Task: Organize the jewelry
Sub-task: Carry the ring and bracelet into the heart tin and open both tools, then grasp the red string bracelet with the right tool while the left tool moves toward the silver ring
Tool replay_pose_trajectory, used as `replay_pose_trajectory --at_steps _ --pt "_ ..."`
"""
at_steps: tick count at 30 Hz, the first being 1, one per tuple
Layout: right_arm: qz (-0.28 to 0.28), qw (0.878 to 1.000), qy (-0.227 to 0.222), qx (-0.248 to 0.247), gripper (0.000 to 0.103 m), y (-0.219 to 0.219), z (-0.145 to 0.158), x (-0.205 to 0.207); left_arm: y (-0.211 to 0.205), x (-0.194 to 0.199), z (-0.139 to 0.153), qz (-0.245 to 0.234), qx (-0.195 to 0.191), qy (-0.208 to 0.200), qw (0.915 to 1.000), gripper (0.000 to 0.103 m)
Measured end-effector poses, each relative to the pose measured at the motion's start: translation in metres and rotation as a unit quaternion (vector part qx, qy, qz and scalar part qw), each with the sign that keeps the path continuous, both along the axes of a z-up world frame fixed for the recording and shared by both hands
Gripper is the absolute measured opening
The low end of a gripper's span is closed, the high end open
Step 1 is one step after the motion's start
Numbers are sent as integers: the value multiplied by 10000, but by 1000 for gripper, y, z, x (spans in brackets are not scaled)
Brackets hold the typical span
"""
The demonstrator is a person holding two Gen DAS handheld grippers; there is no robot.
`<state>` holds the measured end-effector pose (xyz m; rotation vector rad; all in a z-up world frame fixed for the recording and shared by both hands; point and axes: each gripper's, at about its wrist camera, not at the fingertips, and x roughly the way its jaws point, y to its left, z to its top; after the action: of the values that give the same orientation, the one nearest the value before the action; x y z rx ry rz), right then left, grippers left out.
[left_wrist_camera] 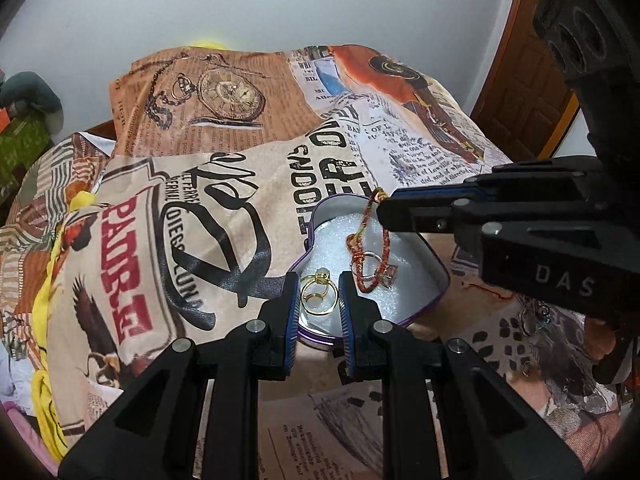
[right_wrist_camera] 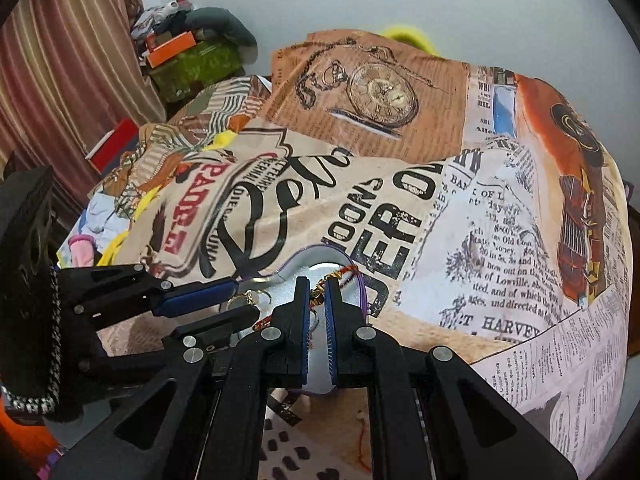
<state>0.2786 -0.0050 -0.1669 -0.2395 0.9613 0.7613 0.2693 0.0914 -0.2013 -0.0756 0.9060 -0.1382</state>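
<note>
A heart-shaped tin (left_wrist_camera: 332, 210) with a white foam lining lies open on a printed cloth. My left gripper (left_wrist_camera: 319, 280) reaches over the tin's near rim, shut on a gold ring (left_wrist_camera: 318, 302) that spans its blue pads just above the foam. From the right, my right gripper (left_wrist_camera: 386, 204) is shut on the knotted end of a red-orange braided bracelet (left_wrist_camera: 386, 248). The bracelet hangs into the tin with a silver stone ring (left_wrist_camera: 378, 266) on it. In the right wrist view the right gripper (right_wrist_camera: 317, 284) pinches the bracelet (right_wrist_camera: 344, 272) over the tin (right_wrist_camera: 316, 256), with the left gripper (right_wrist_camera: 245, 298) beside it.
The newspaper-print cloth (left_wrist_camera: 240, 200) covers a rounded, uneven surface. Small loose earrings (left_wrist_camera: 528, 316) lie on it right of the tin. A wooden door (left_wrist_camera: 520, 100) stands at the right. A striped curtain (right_wrist_camera: 60, 60), a red box (right_wrist_camera: 112, 146) and piled clothes sit at the left.
</note>
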Motion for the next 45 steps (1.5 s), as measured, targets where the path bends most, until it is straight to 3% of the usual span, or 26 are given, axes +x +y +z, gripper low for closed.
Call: replay_pose_trajectory --at_steps 19,21,25,33,37,45 --pt "119 9992 85 -363 7 -12 -2 -19 -8 -14 22 13 77 -65 9999 18" --pt "121 9991 1 -396 9 -14 3 -24 -11 -18 26 4 109 -72 9999 18" --pt "41 9990 -224 -396 26 -21 16 -34 -14 -27 40 13 141 -161 9998 19" --pt "-171 9980 -580 -163 29 -46 49 -54 -23 -47 68 28 198 -373 9991 24" --pt "-321 9967 -746 -19 41 -64 63 -64 -32 -59 82 -2 214 -524 9984 31" --pt "-540 9955 -785 -1 41 -96 63 -79 -56 -68 84 -202 164 -505 9984 36"
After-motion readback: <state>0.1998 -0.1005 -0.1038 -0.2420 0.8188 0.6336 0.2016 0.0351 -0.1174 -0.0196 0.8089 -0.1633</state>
